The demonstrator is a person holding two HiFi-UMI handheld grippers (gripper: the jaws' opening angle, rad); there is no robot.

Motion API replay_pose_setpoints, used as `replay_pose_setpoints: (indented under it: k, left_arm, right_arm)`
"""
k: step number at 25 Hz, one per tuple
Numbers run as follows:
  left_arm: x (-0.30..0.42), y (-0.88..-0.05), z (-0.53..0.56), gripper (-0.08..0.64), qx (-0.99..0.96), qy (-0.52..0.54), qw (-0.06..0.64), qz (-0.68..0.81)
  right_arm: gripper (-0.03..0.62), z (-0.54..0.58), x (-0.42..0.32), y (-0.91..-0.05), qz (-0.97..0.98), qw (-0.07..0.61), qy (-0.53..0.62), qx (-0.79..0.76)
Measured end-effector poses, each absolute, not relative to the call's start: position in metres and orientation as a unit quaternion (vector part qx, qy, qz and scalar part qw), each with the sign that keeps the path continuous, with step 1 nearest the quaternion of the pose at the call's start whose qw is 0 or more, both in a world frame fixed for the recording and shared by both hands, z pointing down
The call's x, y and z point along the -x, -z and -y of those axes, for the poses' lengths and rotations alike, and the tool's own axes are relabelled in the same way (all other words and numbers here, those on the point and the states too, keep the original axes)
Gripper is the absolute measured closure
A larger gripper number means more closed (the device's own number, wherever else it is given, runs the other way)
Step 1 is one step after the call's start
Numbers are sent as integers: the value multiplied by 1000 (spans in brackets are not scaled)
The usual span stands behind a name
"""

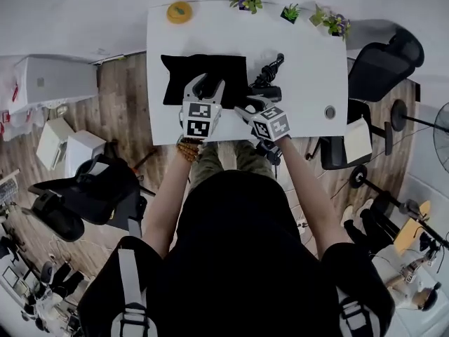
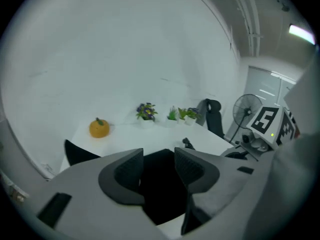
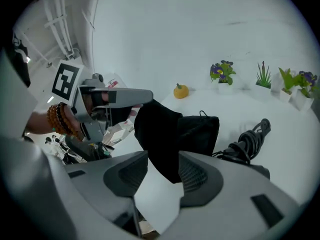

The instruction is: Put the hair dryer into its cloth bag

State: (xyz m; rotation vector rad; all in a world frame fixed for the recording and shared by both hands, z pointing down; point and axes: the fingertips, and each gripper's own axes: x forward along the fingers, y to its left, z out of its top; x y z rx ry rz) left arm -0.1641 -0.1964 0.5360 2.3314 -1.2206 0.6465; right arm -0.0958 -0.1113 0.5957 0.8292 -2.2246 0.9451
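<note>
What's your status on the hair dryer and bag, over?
Left gripper open over cloth bag; right gripper open, empty. Hair dryer on table beside bag, not in. Plant pots far back, clear.

The cloth bag [image 1: 184, 79] is soft black cloth, matt, with no shine. The table [image 1: 309, 55] top is white and smooth. The hair dryer [image 1: 270, 90] looks like black plastic, and its cord [image 3: 250, 136] looks black and rubbery. The left gripper [image 2: 159, 170] and the right gripper [image 3: 162, 176] are grey matt plastic, with darker ribbed pads [image 2: 127, 173]. The floor [image 1: 119, 118] is brown wood boards. The beads [image 3: 59, 119] on the wrist are brown and glossy.
</note>
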Motion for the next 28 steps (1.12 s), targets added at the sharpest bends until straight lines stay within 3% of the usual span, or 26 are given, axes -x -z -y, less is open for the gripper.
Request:
replay_pose_setpoints:
  k: [7, 18, 28]
  left_arm:
    - [93, -590, 161, 325, -842, -253, 333, 341]
    - [54, -628, 163, 322, -786, -281, 364, 413]
    - [67, -666, 140, 322, -713, -319, 382, 494]
  right_arm:
    - [407, 98, 74, -585, 859, 326, -256, -302]
    - [407, 109, -7, -589, 905, 360, -153, -166]
    - [397, 201, -79, -635, 869, 480, 122, -20]
